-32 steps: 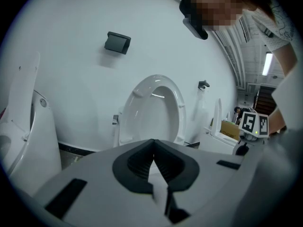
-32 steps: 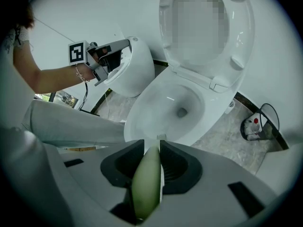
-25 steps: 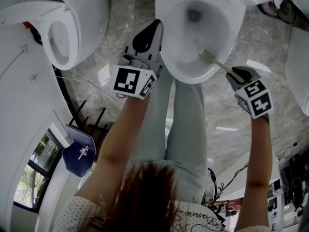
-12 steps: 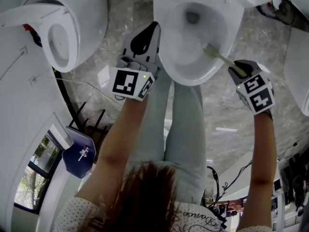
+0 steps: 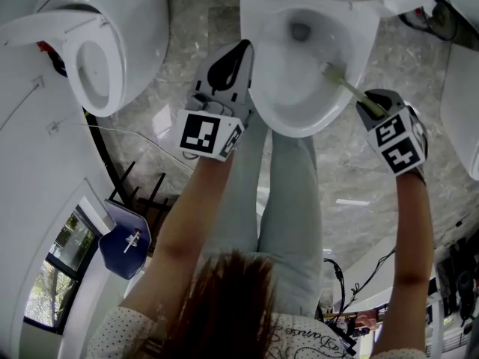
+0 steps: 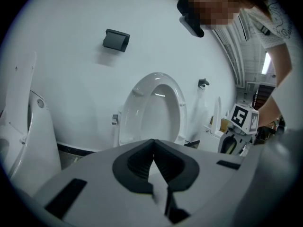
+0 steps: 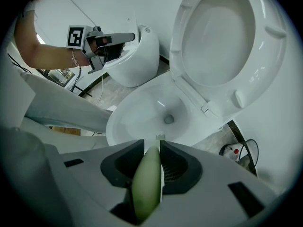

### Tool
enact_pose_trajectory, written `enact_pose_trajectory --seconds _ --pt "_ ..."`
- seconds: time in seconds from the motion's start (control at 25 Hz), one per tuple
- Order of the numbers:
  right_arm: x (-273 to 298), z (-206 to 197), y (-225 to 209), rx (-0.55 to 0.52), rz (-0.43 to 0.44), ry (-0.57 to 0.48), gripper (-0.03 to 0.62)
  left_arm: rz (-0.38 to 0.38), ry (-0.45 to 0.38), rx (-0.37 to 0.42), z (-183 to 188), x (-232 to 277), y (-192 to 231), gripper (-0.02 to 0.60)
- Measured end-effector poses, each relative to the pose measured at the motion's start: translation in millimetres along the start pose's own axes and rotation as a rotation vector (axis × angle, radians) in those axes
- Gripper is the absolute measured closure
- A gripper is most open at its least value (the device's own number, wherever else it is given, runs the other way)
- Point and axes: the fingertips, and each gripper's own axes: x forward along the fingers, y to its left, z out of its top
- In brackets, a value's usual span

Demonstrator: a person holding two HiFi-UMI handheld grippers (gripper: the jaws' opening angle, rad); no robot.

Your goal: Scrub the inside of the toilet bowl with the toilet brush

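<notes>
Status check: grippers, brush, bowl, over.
Right hand-held gripper shut on toilet brush, bristles inside toilet bowl. Left hand-held gripper shut, empty, beside bowl's rim. Nothing obstructing.

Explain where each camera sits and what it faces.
Head view: on the person's head, looking down at the white ceramic toilet bowl; hair, arms, legs show.
Left gripper view: on the left hand-held gripper, jaws shut, facing the raised white toilet seat; an arm shows.
Right gripper view: on the right hand-held gripper, clamping the pale green toilet brush, facing the bowl; a forearm shows.
Shared: head and right gripper views both show the bowl.
</notes>
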Motion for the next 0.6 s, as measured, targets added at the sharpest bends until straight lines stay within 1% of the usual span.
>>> enact_pose_trajectory --seconds 0.4,0.6 --pt "3 17 -27 -0.001 -0.076 -0.002 0.480 -0.017 0.000 -0.009 1 5 4 0.580" --pt "3 21 -36 0.018 -0.099 -0.015 0.480 -0.024 0.005 -0.012 -1 7 8 0.580"
